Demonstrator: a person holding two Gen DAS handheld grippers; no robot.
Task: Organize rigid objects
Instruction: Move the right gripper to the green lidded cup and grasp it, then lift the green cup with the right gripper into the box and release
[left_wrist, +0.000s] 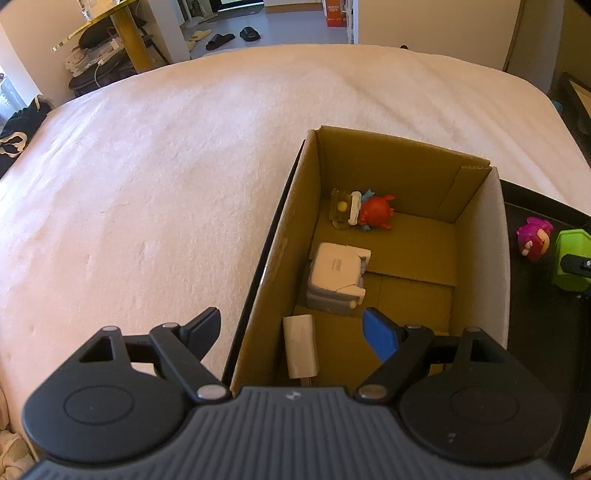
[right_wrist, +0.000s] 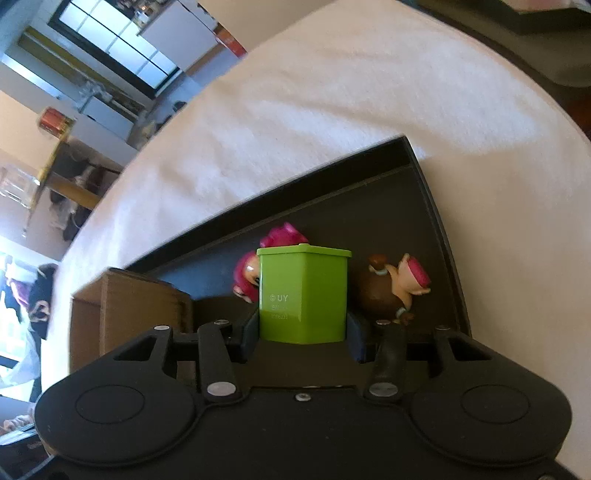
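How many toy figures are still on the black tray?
2: a pink figure behind the green box in the right claw, a brown one beside it. Others may be hidden.

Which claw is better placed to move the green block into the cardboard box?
Probably the right claw: its fingers already flank the green block. The left claw hangs open, empty, over the cardboard box.

Warm daylight washes my left view, the bed (left_wrist: 184, 166) glowing pinkish; my right view runs cooler, its window (right_wrist: 122, 40) blown out, edges bent and softly blurred
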